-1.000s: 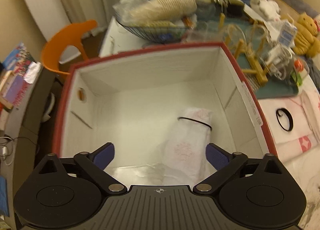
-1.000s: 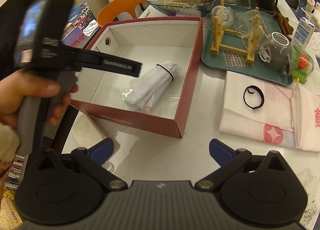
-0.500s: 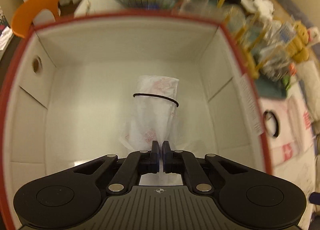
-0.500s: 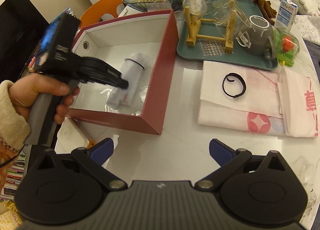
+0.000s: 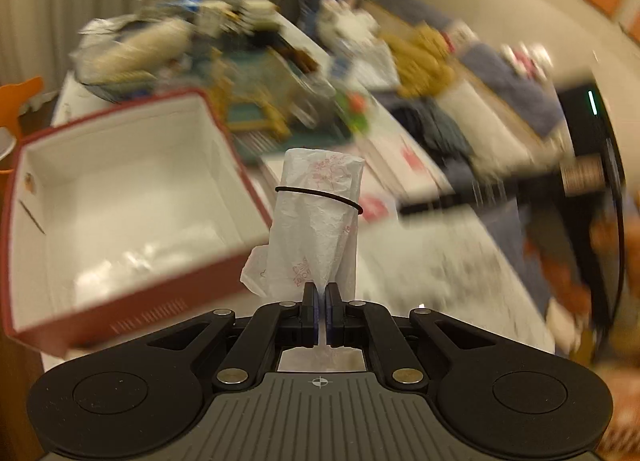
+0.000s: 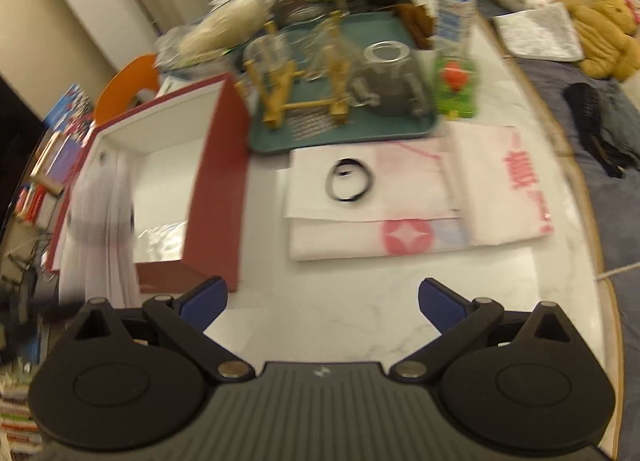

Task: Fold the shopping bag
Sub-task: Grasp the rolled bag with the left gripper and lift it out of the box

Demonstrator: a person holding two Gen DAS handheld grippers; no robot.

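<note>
My left gripper (image 5: 320, 297) is shut on the lower end of a rolled white shopping bag (image 5: 316, 217) bound by a black rubber band (image 5: 320, 197). The roll hangs lifted above the near right corner of the red box (image 5: 132, 301). In the right wrist view the same roll (image 6: 102, 229) is a white blur in front of the box (image 6: 216, 189). My right gripper (image 6: 322, 303) stands open over the white table with nothing between its fingers. Beyond it lie flat folded white bags with red print (image 6: 400, 237), a loose black band (image 6: 350, 181) resting on them.
A teal tray (image 6: 280, 141) with glassware, a wooden rack and a grey jug sits behind the bags. A green-and-red item (image 6: 456, 89) and a carton stand beside it. An orange chair (image 6: 124, 81) is behind the box. Table edge runs at right (image 6: 592, 197).
The left gripper shut on the rolled bag inside the box, then lifted it out toward the right. The right gripper swung right across the table, still open.
</note>
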